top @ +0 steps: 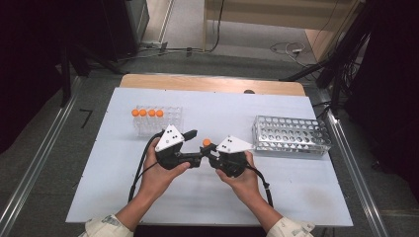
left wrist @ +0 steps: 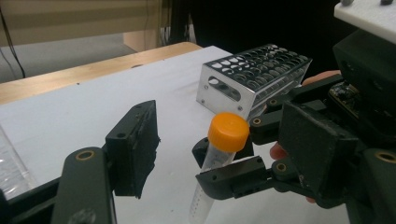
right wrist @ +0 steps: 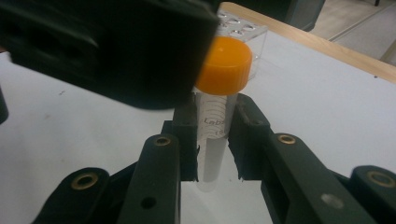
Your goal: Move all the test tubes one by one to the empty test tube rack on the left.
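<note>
The left gripper (top: 190,134) is held open, with nothing between its jaws. Just to its right, the tube (left wrist: 219,158) with the orange cap (right wrist: 224,65) is kept upright above the desk (top: 296,182), pinched tight by the right gripper (right wrist: 212,140). The metal rack (top: 291,136) is farther right.

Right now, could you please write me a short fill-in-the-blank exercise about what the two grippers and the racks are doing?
1. The right gripper is shut on a tube with an ____ cap.
2. The left gripper has its jaws ____.
3. The clear rack holds ____ capped tubes.
4. The metal rack lies on the person's ____ side of the table.

Missing words: orange; open; four; right
</note>
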`<state>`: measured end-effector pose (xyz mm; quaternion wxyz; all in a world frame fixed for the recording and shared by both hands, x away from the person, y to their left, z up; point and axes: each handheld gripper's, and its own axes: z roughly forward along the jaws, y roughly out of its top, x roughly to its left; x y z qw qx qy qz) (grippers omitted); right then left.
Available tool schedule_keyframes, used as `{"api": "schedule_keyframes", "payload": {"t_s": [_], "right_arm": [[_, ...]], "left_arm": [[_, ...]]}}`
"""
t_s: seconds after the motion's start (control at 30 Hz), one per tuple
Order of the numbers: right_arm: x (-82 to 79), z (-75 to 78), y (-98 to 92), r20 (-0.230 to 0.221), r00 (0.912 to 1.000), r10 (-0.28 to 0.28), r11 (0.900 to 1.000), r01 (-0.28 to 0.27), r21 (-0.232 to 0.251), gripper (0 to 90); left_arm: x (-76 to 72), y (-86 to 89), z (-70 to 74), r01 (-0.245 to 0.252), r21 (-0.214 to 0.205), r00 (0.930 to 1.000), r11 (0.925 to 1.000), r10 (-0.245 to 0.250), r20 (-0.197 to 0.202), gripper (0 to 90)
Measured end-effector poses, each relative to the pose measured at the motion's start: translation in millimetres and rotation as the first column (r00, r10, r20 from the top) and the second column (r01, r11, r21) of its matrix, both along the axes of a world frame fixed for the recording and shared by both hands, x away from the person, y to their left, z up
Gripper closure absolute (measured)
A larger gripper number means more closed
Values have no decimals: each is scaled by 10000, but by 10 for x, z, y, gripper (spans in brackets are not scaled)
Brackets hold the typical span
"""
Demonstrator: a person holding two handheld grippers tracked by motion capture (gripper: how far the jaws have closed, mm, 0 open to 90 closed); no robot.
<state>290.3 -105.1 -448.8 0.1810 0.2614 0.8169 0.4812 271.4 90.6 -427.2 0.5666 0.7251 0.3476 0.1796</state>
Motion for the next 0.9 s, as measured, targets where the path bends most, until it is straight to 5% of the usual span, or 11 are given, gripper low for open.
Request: {"api": "schedule_keyframes", "payload": {"t_s": [0.23,0.53,0.9], "right_arm": [[-32,-6,34,-160,9998,148,9999,-147,38,714],[-56,-4,60,-140,9995,299,9995,-299,30,714],[-56,-7,56,-177,9995,276,9996,-276,23,712]], "left_arm": [[6,-32,-38,169,119,9999,9998,-170,6,344],[-9,-45,-60,351,289,9993,9990,-354,93,568],[-10,-48,-74,556,273,9984,9981,-553,-128,693]]}}
